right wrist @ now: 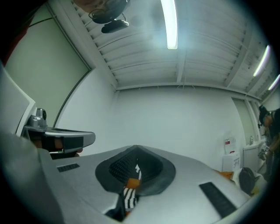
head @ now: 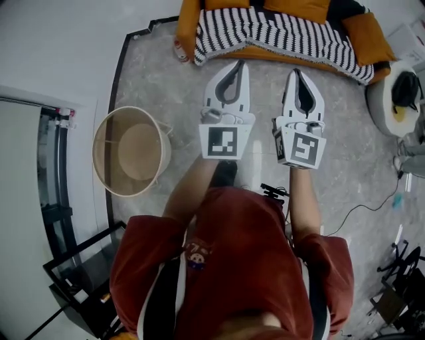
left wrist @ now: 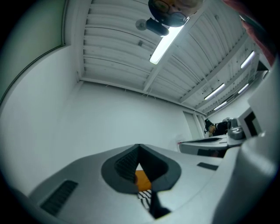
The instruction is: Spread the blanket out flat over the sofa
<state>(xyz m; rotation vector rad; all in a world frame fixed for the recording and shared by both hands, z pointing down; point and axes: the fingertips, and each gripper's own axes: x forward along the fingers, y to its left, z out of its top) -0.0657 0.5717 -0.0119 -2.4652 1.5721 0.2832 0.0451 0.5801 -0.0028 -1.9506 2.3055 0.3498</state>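
Note:
A black-and-white striped blanket [head: 279,33] lies draped over the seat and front of the orange sofa [head: 188,20] at the top of the head view. My left gripper [head: 239,64] and right gripper [head: 297,70] are held side by side over the floor, just short of the blanket's hanging edge. Both are shut, tips together, with nothing between them. In the left gripper view the closed gripper [left wrist: 139,146] frames a sliver of orange sofa [left wrist: 142,179] and striped blanket [left wrist: 145,197]. The right gripper [right wrist: 135,148] likewise frames a strip of blanket [right wrist: 130,194].
A round beige basket [head: 129,151] stands on the floor to the left. A small can [head: 179,50] sits by the sofa's left corner. A white round stool [head: 392,99] is at the right, with a cable [head: 362,206] trailing below it. A dark glass shelf [head: 73,279] is lower left.

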